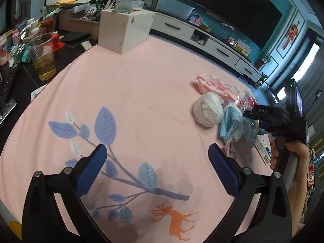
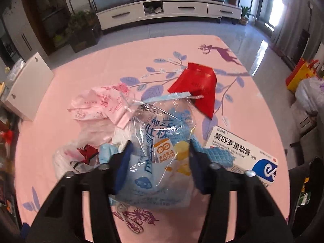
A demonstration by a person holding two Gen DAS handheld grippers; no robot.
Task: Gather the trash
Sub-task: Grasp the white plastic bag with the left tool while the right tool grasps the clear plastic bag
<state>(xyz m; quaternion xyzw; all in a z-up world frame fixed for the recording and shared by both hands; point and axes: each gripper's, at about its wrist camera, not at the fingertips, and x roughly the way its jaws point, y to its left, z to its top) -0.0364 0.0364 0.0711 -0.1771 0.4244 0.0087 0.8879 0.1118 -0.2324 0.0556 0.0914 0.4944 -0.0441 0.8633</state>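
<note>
A heap of trash lies on the pink tablecloth (image 1: 141, 93): a white crumpled tissue ball (image 1: 207, 109), a blue face mask (image 1: 230, 125), a pink wrapper (image 1: 210, 84). In the right wrist view I see a clear blue bread wrapper (image 2: 160, 151), the pink wrapper (image 2: 101, 105), a red packet (image 2: 198, 85) and a white ointment box (image 2: 241, 151). My right gripper (image 2: 160, 147) is open, its jaws on either side of the bread wrapper; it also shows in the left wrist view (image 1: 269, 119). My left gripper (image 1: 158, 158) is open and empty over bare cloth, left of the heap.
A white box (image 1: 125, 30) stands at the cloth's far edge. A plastic cup of yellow liquid (image 1: 43, 58), a remote (image 1: 8, 87) and clutter sit on the dark table at the left. A TV cabinet (image 2: 168, 10) lies beyond.
</note>
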